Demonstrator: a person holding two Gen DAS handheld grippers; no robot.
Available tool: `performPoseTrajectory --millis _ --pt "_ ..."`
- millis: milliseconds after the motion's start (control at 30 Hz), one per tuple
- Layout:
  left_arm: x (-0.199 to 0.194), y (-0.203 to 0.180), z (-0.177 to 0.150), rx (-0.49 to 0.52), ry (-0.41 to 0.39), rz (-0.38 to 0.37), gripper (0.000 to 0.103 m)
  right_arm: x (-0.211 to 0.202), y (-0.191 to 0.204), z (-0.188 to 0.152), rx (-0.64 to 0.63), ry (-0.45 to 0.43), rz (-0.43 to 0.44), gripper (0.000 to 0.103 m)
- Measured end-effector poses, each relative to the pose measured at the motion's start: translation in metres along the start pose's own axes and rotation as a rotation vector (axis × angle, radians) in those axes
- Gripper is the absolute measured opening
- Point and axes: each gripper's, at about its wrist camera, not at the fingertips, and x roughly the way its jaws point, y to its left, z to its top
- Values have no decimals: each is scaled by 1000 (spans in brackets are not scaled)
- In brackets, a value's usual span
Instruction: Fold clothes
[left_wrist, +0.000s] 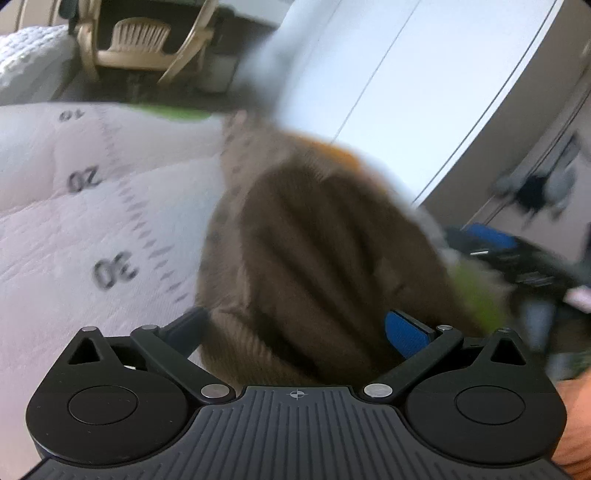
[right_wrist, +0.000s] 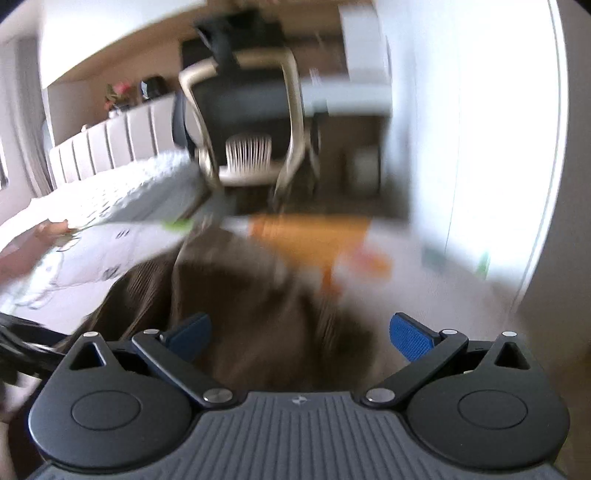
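Observation:
A brown ribbed garment (left_wrist: 314, 251) lies bunched on a white quilted mat (left_wrist: 74, 229) printed with a ruler scale. My left gripper (left_wrist: 295, 328) is open, and its wide-apart fingers straddle the near end of the cloth. In the right wrist view the same brown garment (right_wrist: 258, 317) spreads below my right gripper (right_wrist: 301, 332), which is also open with both blue pads (right_wrist: 410, 336) well apart. The right gripper (left_wrist: 517, 258) shows as a blurred black and blue shape at the right of the left wrist view. Both views are motion-blurred.
A beige office chair (right_wrist: 255, 122) stands beyond the mat's far edge, next to a white desk (right_wrist: 347, 96). An orange patch (right_wrist: 314, 236) lies past the garment. A white textured cover (right_wrist: 140, 188) sits at the left. A hand (left_wrist: 572, 424) holds the left gripper.

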Motion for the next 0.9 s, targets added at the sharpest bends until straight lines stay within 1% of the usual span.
performPoseTrajectory --millis 33,67,100,200,233,267,300,333,433,500,533,600,633,667,733,767,833,867,900 --pt "-2 -4 2 6 -23 -29 103 11 0 1 -12 5 -16 87" --pt "0 -7 3 21 -24 -31 103 15 0 -1 17 23 7 69" --pt "3 -11 3 34 -26 -33 103 19 0 -3 51 43 34 58" --pt "5 -9 -7 4 -2 -20 103 29 1 -11 152 102 114 58" --pt "4 -6 -11 -4 6 -20 103 32 1 -13 185 122 141 59" --pt "0 -4 -15 -1 12 -20 103 36 2 -16 219 141 167 62" --pt "-4 -1 -18 1 19 -20 103 32 10 -19 246 162 220 64" --pt "-12 2 -23 4 27 -26 103 28 20 -25 243 179 259 65" --pt "-37 8 -38 18 58 -41 103 8 57 -39 196 214 332 66" --pt "-56 8 -50 49 73 -38 103 -6 75 -47 180 230 358 67" --pt "-68 10 -57 71 69 -18 103 -14 84 -51 166 234 365 68" --pt "-84 14 -61 88 48 47 103 -24 97 -57 110 214 339 73" --pt "-90 20 -63 70 44 98 103 -25 99 -59 97 207 333 75" --pt "-91 27 -64 38 52 130 103 -24 95 -59 124 213 354 81" --pt "-89 38 -70 -37 70 143 103 -20 86 -60 186 227 399 94" --pt "-88 43 -73 -73 79 150 103 -19 84 -59 199 235 421 103" --pt "-87 38 -78 -58 63 181 103 -17 79 -58 222 250 463 103" --pt "-86 36 -80 -50 55 196 103 -17 80 -58 220 253 462 103" --pt "-90 32 -80 -49 51 193 103 -19 82 -57 208 255 455 103"
